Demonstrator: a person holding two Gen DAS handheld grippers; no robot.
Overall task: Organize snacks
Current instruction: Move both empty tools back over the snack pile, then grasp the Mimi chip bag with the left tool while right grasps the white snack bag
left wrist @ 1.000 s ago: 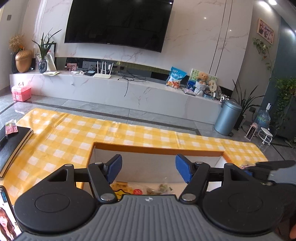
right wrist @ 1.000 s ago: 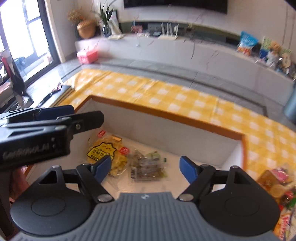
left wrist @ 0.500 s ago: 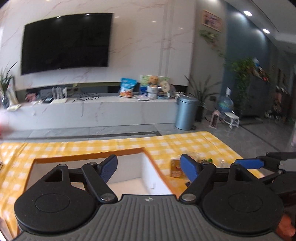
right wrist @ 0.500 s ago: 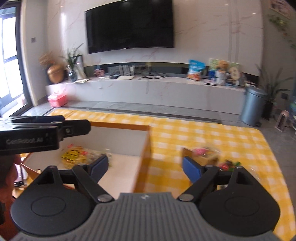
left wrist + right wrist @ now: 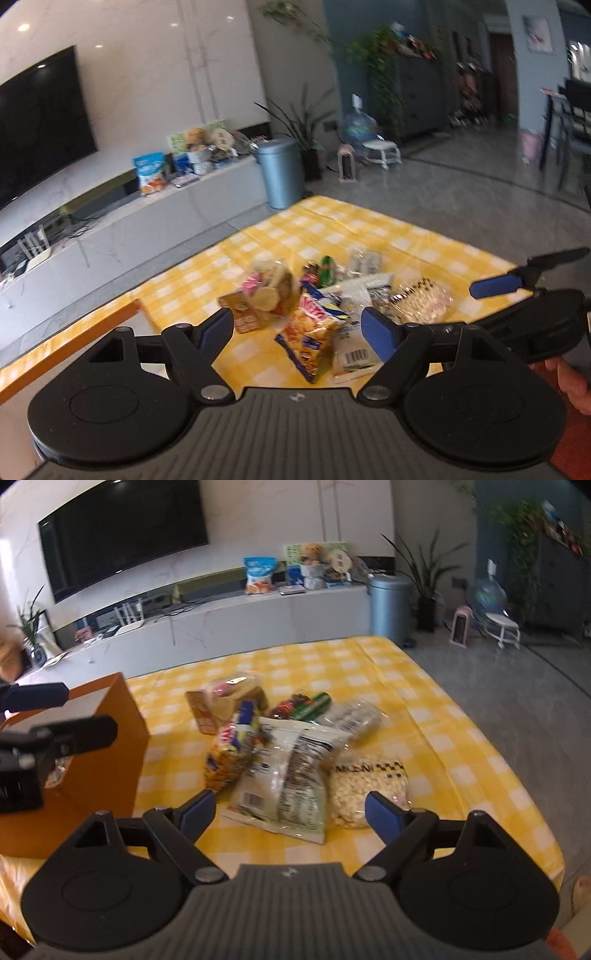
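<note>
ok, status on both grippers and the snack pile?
Left gripper open, empty. Right gripper open, empty, over the white snack bag. Snack pile loose on the yellow checked cloth, beside the box. Nothing blocking.

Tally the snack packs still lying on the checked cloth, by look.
Clear bags: 3 (biscuit bag, roll pack, puffed bag)
White bag: 1
Yellow bag: 1
Small red and green packs: about 2, too blurred to be sure
Total: about 7
</note>
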